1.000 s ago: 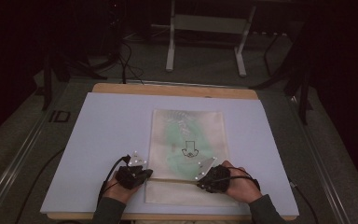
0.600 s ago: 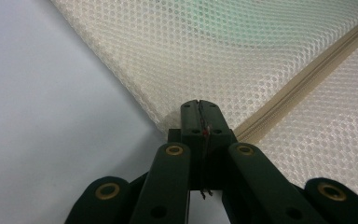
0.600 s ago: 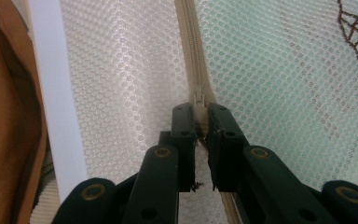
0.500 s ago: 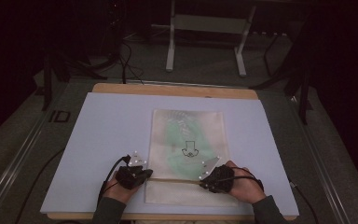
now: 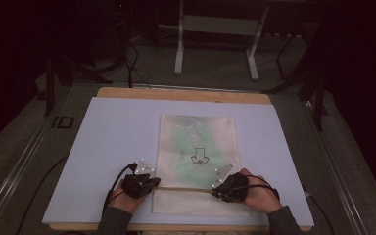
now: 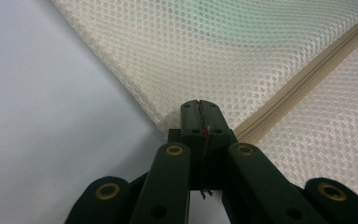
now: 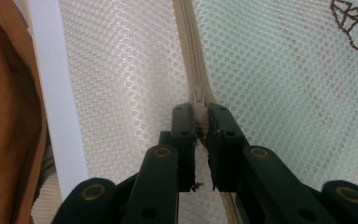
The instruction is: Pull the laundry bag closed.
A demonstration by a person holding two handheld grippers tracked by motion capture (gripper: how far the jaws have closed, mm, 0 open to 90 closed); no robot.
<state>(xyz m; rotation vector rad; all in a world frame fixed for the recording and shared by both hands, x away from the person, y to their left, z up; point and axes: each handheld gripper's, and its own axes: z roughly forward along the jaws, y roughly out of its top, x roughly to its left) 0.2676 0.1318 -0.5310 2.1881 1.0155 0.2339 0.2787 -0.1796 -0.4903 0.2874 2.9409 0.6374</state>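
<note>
A cream mesh bag lies flat on the white-covered counter, nearer the person's edge than the far edge, with bare surface open to its left, right and beyond it. A green item and a dark printed figure show through the mesh. A zipper crosses the bag near its close end.

The left tongs sit at the bag's left edge, jaws pressed together on the mesh just beside the zipper's end. The right tongs sit toward the bag's right side, jaws narrowly parted around the zipper slider, closed on it. The counter's white edge runs beside the bag.
</note>
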